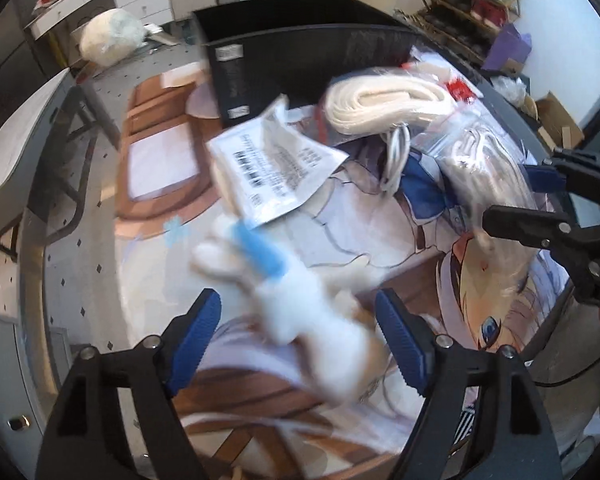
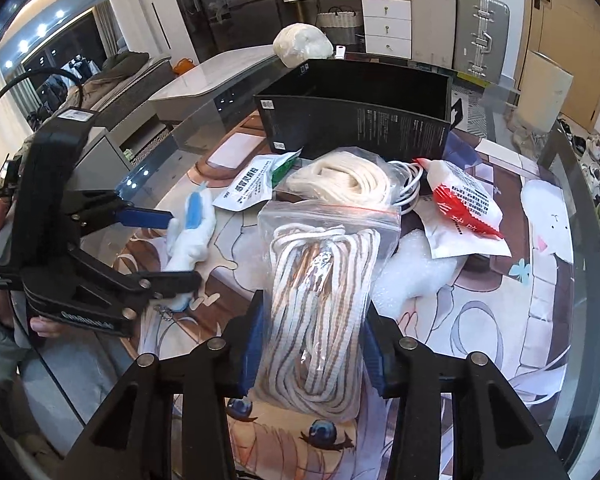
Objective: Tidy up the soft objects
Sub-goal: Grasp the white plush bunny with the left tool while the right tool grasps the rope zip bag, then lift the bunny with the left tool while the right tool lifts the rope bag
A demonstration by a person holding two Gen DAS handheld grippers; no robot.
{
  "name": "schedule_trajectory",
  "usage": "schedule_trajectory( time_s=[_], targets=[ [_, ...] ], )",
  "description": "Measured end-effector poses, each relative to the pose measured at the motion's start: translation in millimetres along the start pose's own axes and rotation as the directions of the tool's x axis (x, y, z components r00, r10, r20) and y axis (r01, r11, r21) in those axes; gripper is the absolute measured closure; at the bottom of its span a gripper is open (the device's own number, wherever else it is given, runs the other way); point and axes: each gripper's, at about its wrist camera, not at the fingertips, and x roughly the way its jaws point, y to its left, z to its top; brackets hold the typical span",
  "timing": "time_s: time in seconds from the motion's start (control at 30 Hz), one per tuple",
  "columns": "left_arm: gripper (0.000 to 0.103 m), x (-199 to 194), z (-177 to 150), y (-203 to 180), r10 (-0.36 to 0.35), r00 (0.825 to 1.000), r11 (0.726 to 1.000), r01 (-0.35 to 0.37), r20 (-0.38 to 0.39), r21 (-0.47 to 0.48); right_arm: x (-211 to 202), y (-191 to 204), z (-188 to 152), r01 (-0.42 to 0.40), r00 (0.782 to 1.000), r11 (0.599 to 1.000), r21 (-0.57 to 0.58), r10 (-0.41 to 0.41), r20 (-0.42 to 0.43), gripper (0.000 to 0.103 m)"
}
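My right gripper (image 2: 312, 344) has its fingers clenched on a clear zip bag of striped cord (image 2: 324, 292), pinching it at the sides near the lower half; the bag stands up in front of me, its top leaning toward the pile. My left gripper (image 1: 300, 340) is released, fingers spread wide around a small white plush toy (image 1: 300, 300) with a blue strip on it. In the right wrist view the toy (image 2: 192, 236) lies on the printed cloth between those fingers, and I cannot tell whether either pad touches it.

Beyond the bag sit a bagged coil of cream rope (image 2: 340, 180), a white cable (image 2: 410, 188), a red-and-white packet (image 2: 466, 208), a white packet with a green corner (image 2: 252, 188) and some bubble wrap (image 2: 420, 272), all on the bench (image 2: 572, 184). Behind them stands an open black box (image 2: 356, 120), close against the pile.

I judge this as the carrying step: one bag in hand, the box the likely place for it. Next I need to lift the bag over the rope coil and the near wall, then let go inside. The left fingers would have to close on the toy before it can follow.
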Motion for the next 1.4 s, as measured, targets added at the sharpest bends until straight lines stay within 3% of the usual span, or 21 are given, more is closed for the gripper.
schedule_trajectory(
  time_s=[0.07,0.1,0.13,0.27,0.3,0.37,0.47,0.5,0.57,0.6,0.77,0.97,1.1,1.2,1.27,1.4],
  targets=[
    [0.039,6,5,-8,0.028,1.0,0.999,-0.028,-0.002,0.035,1,-1,0,0.0,1.0,1.0,0.004,0.0,-0.002,0.059],
    [0.066,5,7,-14,0.022,1.0,0.997,-0.023,0.015,0.069,0,-1,0,-0.001,1.0,1.0,0.003,0.001,-0.001,0.059],
    [0.071,3,7,-19,0.009,1.0,0.995,-0.011,0.023,0.101,0,0,0,-0.003,1.0,1.0,0.002,0.003,0.0,0.058],
    [0.07,-2,4,-26,0.016,1.0,0.988,-0.018,0.017,0.15,1,-2,0,-0.008,1.0,1.0,0.002,0.008,-0.004,0.058],
    [0.065,-3,4,-23,0.008,1.0,0.99,-0.011,0.022,0.138,1,-2,0,-0.008,1.0,1.0,0.003,0.008,-0.006,0.058],
    [0.045,-3,4,-17,0.008,1.0,0.994,-0.01,0.021,0.108,2,0,-1,-0.001,1.0,1.0,-0.001,0.001,-0.012,0.057],
    [0.041,-4,-2,-17,0.015,1.0,0.994,-0.016,0.015,0.105,3,2,-1,0.0,1.0,1.0,-0.007,0.0,-0.016,0.053],
    [0.041,-4,-4,-17,0.011,1.0,0.994,-0.013,0.015,0.104,3,1,-1,0.0,1.0,1.0,-0.007,0.0,-0.017,0.053],
    [0.051,-5,-8,-16,0.002,1.0,0.996,-0.003,0.015,0.093,6,2,-2,0.005,1.0,1.0,-0.012,-0.005,-0.029,0.053],
    [0.071,-6,-8,-16,0.002,1.0,0.996,-0.004,0.023,0.091,7,1,-2,0.004,0.999,1.0,-0.015,-0.005,-0.033,0.053],
    [0.072,-7,-6,-19,0.001,0.999,0.994,-0.005,0.036,0.111,6,6,-1,-0.011,0.999,0.999,-0.049,0.009,-0.039,0.07],
    [0.072,-25,-6,-23,-0.005,0.996,0.992,-0.006,0.088,0.123,-5,9,1,-0.016,1.0,0.998,-0.057,0.015,-0.004,0.073],
    [0.072,-44,-1,-24,-0.007,0.988,0.991,-0.014,0.156,0.131,-22,6,6,-0.018,0.997,0.999,-0.043,0.022,0.08,0.073],
    [0.072,-61,5,-26,0.01,0.97,0.99,-0.044,0.241,0.135,-39,7,9,-0.01,0.985,0.999,-0.044,0.018,0.174,0.073],
    [0.072,-74,11,-28,0.039,0.947,0.987,-0.087,0.317,0.138,-53,9,11,0.012,0.967,0.999,-0.049,0.0,0.254,0.073],
    [0.072,-98,23,-28,0.048,0.883,0.985,-0.118,0.467,0.123,-85,10,12,0.075,0.9,0.996,-0.038,-0.052,0.434,0.073]
  ],
)
